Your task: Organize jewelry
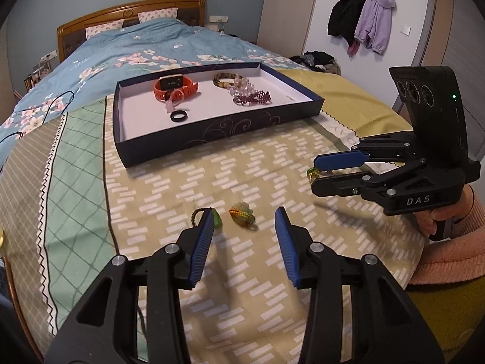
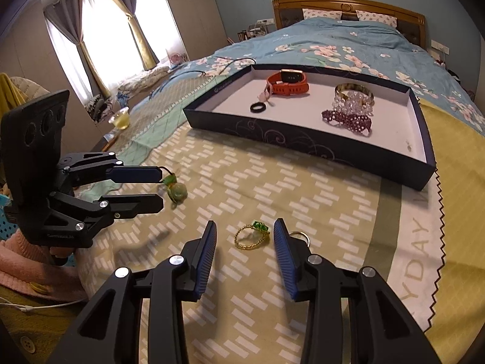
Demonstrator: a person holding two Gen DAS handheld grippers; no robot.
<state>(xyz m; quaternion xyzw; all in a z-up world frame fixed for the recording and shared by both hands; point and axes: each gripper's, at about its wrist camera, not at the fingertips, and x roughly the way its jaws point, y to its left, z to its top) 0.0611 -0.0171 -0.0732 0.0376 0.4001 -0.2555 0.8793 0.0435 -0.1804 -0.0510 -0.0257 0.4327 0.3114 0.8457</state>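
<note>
A dark blue tray (image 1: 194, 138) (image 2: 303, 142) lies on the bed with an orange watch (image 1: 174, 88) (image 2: 288, 83), a black ring (image 1: 178, 116) (image 2: 258, 107), a clear bead bracelet (image 2: 353, 98) and a purple bracelet (image 1: 251, 98) (image 2: 347, 120) in it. My left gripper (image 1: 245, 223) (image 2: 162, 188) is open over a green pendant (image 1: 242, 214) (image 2: 177, 194), with a second green charm on a cord (image 1: 213, 215) beside its left finger. My right gripper (image 2: 245, 235) (image 1: 313, 173) is open around a gold ring with green stones (image 2: 253, 236). A silver ring (image 2: 298, 236) lies by its right finger.
The jewelry lies on a beige patterned cloth (image 1: 242, 182) over the bed. A blue floral quilt (image 1: 136, 48) lies behind the tray. A yellow cloth (image 2: 454, 182) is at the right. Coats (image 1: 363, 18) hang on the wall.
</note>
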